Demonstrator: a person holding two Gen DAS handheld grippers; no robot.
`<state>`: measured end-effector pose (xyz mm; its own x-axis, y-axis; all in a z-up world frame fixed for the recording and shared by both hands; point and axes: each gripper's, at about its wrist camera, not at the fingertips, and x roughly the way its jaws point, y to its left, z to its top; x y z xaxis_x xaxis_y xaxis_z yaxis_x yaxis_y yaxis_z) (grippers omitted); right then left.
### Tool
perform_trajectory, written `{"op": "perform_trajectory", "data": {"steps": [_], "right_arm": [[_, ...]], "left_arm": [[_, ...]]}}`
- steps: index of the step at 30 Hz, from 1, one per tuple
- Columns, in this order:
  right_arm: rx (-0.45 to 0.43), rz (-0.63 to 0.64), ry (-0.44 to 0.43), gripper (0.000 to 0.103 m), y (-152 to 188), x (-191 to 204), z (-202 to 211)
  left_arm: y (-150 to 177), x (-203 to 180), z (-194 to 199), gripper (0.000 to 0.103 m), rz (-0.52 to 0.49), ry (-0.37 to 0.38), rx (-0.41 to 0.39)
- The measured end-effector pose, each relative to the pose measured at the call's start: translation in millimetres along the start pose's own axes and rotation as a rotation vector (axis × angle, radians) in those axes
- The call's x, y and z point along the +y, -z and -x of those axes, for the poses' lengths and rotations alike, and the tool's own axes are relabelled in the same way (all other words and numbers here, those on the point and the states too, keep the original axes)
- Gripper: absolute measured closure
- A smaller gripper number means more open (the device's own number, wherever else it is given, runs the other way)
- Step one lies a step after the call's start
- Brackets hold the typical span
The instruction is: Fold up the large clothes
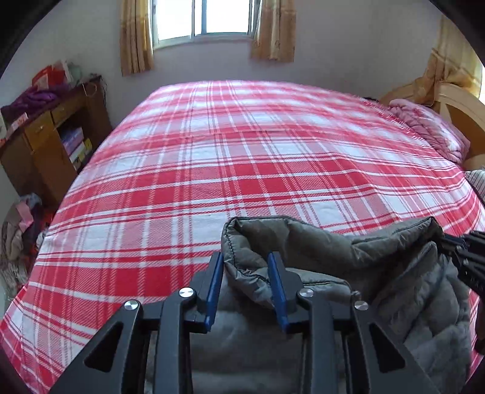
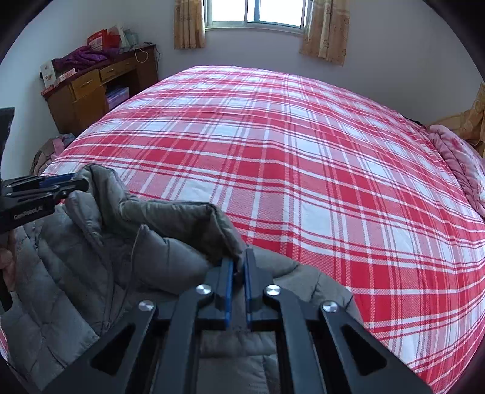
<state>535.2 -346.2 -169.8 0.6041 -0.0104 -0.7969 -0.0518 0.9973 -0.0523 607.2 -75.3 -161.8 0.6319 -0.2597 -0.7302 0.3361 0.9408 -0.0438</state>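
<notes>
A grey padded jacket (image 1: 333, 257) lies at the near edge of the bed, on a red and white plaid sheet (image 1: 242, 151). My left gripper (image 1: 245, 260) has its blue pads apart, with a rolled edge of the jacket lying between them, not pinched. My right gripper (image 2: 239, 260) is shut on the jacket (image 2: 121, 248) at a raised fold of its edge. The left gripper also shows at the left of the right wrist view (image 2: 65, 180), and the right gripper at the right edge of the left wrist view (image 1: 454, 242), by the jacket's other corner.
A wooden desk (image 2: 91, 88) with purple clothes and boxes stands left of the bed. Clothes are piled on the floor (image 1: 18, 233) by the bed's left side. A pink quilt (image 1: 430, 130) lies at the right by the headboard. A curtained window (image 1: 206, 18) is in the far wall.
</notes>
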Motion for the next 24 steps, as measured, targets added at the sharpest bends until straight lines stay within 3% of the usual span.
{"op": "perform_trajectory", "data": {"steps": [8,12,13,14,15,17,20,24], "right_arm": [[-0.015,-0.013,0.007,0.097,37,-13,15],[0.014,-0.036,0.017,0.098,49,-21,3],[0.016,-0.043,0.017,0.098,50,-22,2],[0.017,-0.049,0.015,0.098,50,-24,1],[0.013,-0.051,0.017,0.098,48,-25,1],[0.002,-0.050,0.020,0.098,45,-26,3],[-0.006,-0.062,0.014,0.098,43,-30,4],[-0.003,-0.066,0.003,0.098,45,-31,2]], "left_arm": [[48,8,6,0.076,0.023,0.021,0.002],[42,6,16,0.075,0.049,0.019,-0.052],[37,5,20,0.060,0.059,0.020,-0.071],[33,3,25,0.034,0.064,0.012,-0.091],[29,2,31,0.025,0.067,0.003,-0.120],[19,-2,40,0.019,0.075,-0.001,-0.170],[4,-6,35,0.012,0.112,0.021,-0.156],[-12,-11,-2,0.012,0.118,-0.001,-0.048]]}}
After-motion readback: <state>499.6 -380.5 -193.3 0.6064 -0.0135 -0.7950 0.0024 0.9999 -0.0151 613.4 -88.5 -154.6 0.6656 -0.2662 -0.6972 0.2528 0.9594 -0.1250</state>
